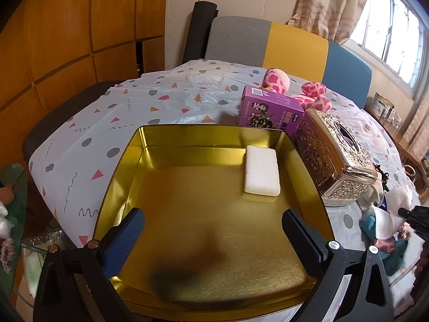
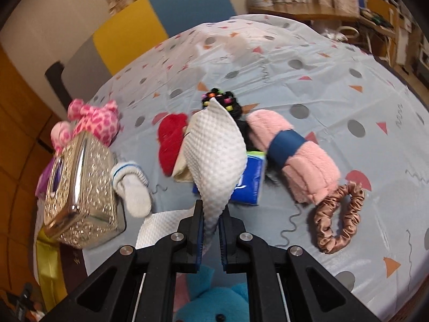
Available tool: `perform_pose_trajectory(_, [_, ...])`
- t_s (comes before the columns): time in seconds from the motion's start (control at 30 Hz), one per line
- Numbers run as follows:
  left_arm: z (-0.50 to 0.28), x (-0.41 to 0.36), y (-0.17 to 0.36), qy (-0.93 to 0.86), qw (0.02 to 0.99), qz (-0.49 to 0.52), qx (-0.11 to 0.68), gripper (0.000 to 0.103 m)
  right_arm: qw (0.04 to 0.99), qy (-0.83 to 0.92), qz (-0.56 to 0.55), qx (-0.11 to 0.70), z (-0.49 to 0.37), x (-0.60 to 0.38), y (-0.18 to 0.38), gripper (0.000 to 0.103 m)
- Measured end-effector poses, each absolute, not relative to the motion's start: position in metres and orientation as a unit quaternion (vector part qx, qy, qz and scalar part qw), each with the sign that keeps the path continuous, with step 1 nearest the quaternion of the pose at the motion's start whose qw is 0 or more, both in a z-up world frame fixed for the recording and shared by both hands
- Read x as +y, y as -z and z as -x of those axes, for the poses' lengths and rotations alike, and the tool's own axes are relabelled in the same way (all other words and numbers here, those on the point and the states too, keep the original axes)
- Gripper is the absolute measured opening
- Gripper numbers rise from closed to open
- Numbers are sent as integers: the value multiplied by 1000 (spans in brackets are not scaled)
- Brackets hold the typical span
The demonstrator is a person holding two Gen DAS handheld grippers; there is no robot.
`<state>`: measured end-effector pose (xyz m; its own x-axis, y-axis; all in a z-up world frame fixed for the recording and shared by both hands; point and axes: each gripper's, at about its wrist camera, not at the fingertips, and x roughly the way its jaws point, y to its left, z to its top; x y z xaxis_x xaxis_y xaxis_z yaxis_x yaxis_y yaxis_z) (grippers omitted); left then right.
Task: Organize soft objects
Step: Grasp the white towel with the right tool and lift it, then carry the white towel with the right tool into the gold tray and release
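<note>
Between the closed jaws of the right gripper [image 2: 210, 230] a white embossed cloth [image 2: 214, 150] is pinched and stands up from the pads. Behind it on the patterned tablecloth [image 2: 335, 61] lie a blue packet [image 2: 250, 181], a red plush piece [image 2: 171, 141], a pink rolled towel with a blue band [image 2: 295, 155] and a satin scrunchie [image 2: 339, 218]. At left stands the ornate metal tissue box [image 2: 77, 185].

Left gripper [image 1: 213, 237] hangs open over the golden tin tray [image 1: 128, 161], holding nothing. A white sponge [image 1: 261, 170] lies in the tray's far right corner.
</note>
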<state>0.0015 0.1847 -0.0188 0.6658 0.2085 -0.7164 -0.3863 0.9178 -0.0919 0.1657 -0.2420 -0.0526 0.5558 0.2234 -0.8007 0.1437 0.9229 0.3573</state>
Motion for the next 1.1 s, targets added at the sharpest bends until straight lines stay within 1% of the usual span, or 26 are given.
perform_pose_trajectory(0.13, [0,181,18,-161,907,112,374,103,855,-13,-207,476,-167,-246,58,8])
perform_pose_trajectory(0.27, [0,180,19,-158,906,111,376,103,856,-29,-222,466,-166,-246,51,8])
perform_pose_trajectory(0.43, [0,180,20,-154,906,115,378,103,857,-70,-250,445,-163,-240,27,8])
perform_pose_trajectory(0.6, [2,178,23,-150,905,116,382,103,868,-85,-240,427,-165,-234,-1,8])
perform_pose_trajectory(0.9, [6,185,19,-151,908,123,371,103,872,-31,-228,433,-220,-251,-24,7])
perform_pose_trajectory(0.97, [6,189,19,-154,907,127,370,103,874,-37,-221,431,-230,-243,-32,7])
perform_pose_trajectory(1.1, [7,195,20,-156,905,134,373,103,883,-80,-189,422,-254,-198,-58,7])
